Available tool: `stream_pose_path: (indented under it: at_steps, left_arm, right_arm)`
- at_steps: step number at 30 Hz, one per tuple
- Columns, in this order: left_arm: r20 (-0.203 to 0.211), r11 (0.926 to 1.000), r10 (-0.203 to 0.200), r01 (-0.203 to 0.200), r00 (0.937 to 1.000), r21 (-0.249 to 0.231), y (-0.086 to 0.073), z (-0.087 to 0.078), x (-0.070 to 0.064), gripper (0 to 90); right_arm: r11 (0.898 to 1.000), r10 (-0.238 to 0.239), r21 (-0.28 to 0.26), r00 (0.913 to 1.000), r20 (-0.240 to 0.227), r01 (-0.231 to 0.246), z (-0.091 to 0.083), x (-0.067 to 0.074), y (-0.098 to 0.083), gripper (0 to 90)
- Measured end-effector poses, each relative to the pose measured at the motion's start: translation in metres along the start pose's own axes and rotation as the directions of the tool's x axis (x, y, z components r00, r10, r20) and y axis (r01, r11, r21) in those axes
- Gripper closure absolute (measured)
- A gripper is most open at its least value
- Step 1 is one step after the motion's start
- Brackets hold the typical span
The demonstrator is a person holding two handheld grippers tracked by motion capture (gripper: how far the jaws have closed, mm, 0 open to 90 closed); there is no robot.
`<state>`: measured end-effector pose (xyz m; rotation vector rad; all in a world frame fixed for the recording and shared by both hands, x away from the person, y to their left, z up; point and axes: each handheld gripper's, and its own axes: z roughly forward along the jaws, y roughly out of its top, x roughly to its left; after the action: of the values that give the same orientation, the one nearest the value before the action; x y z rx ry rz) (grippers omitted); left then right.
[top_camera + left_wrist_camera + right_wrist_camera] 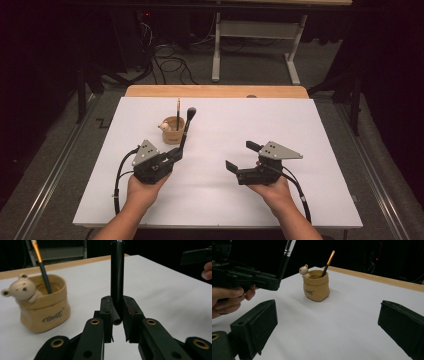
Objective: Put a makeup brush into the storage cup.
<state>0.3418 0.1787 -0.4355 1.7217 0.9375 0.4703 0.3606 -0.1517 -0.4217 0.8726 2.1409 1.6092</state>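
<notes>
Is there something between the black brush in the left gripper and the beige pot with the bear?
Nothing visible. The left gripper holds the black brush upright beside the pot; bare white table lies between them, and one thin brush already stands inside.

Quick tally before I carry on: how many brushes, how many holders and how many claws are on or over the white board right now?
Brushes: 2, a black brush gripped in the left claw and a slim brush standing in the pot.
Holders: 1, the tan bear pot.
Claws: 2, the left one and the open right claw.
Total: 5
</notes>
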Motion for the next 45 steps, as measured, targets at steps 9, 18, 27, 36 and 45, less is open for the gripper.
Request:
stream_pose_path:
  at_steps: [9,18,27,36,45]
  left_arm:
    - [0.049,0.9995,0.021,-0.02,0.9986,-0.022,0.008,0.017,-0.02,79.2]
    - [0.091,0.9995,0.026,-0.025,0.9955,-0.019,0.001,0.03,-0.034,79.2]
    - [0.128,0.9993,0.038,-0.037,0.9911,-0.007,-0.006,0.036,-0.043,79.2]
    - [0.161,0.9991,0.042,-0.043,0.9861,0.0,-0.014,0.042,-0.053,79.2]
    - [0.187,0.9991,0.039,-0.041,0.9816,0.009,-0.018,0.048,-0.06,79.2]
  right_arm:
    - [1.0,0.015,-0.014,0.9998,-0.011,-0.015,-0.004,-0.001,0.001,3.8]
    - [0.999,0.03,-0.024,0.9991,-0.03,-0.031,-0.004,-0.001,0.001,4.5]
    - [0.999,0.045,-0.013,0.9983,-0.039,-0.045,-0.001,0.0,0.0,6.3]
    - [0.998,0.067,-0.012,0.9959,-0.061,-0.068,0.001,0.0,-0.001,10.3]
    - [0.995,0.1,-0.011,0.9918,-0.079,-0.101,0.003,0.001,-0.002,13.8]
